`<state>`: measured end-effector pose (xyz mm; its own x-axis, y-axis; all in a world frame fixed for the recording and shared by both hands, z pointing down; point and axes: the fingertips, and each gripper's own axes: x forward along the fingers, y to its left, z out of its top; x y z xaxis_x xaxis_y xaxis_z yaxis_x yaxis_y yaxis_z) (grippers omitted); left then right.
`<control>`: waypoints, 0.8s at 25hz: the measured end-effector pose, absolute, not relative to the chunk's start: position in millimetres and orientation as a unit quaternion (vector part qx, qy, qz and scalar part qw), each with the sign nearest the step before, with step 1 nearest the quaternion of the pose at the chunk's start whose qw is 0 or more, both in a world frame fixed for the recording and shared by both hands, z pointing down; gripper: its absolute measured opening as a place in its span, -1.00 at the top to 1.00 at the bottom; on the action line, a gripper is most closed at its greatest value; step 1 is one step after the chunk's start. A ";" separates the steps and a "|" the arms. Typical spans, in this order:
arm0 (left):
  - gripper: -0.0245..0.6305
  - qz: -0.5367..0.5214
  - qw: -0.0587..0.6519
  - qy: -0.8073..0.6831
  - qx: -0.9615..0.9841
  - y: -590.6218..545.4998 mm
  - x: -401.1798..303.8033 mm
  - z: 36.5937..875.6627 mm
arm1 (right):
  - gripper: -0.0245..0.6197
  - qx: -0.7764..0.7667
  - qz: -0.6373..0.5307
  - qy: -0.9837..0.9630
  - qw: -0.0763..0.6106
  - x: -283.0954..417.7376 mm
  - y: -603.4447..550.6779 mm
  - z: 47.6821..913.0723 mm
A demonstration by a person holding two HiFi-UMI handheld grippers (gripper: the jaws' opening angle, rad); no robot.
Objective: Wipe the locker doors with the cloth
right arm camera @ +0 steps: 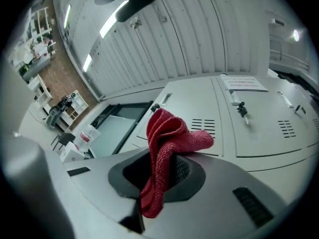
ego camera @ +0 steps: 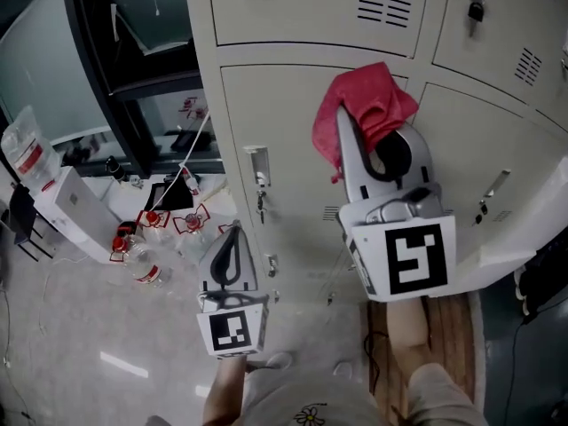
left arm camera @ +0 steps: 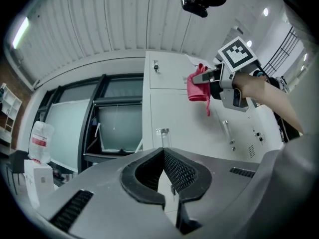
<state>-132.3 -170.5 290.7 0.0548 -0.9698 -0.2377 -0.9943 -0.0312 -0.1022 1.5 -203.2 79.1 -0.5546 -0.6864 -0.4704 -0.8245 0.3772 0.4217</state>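
Your right gripper is clamped on the red cloth, held up at a locker door; it looks soft, light and floppy, so grip a thick fold, while your left gripper hangs closed and empty.

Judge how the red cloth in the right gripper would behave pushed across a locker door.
Probably floppy: the red cloth folds and droops from the right gripper. Likely light, bunching rather than sliding flat, given its loose looped weave.
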 end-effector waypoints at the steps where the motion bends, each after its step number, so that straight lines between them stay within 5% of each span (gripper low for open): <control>1: 0.88 0.048 0.121 0.690 -0.712 -168.6 -140.5 291.3 | 0.84 -0.445 0.315 0.830 0.115 -12.1 -199.1 80.7; 20: 0.88 0.043 0.098 0.743 -0.661 -149.6 -229.5 316.8 | 0.84 -0.399 0.349 0.848 0.009 -148.5 -254.9 145.7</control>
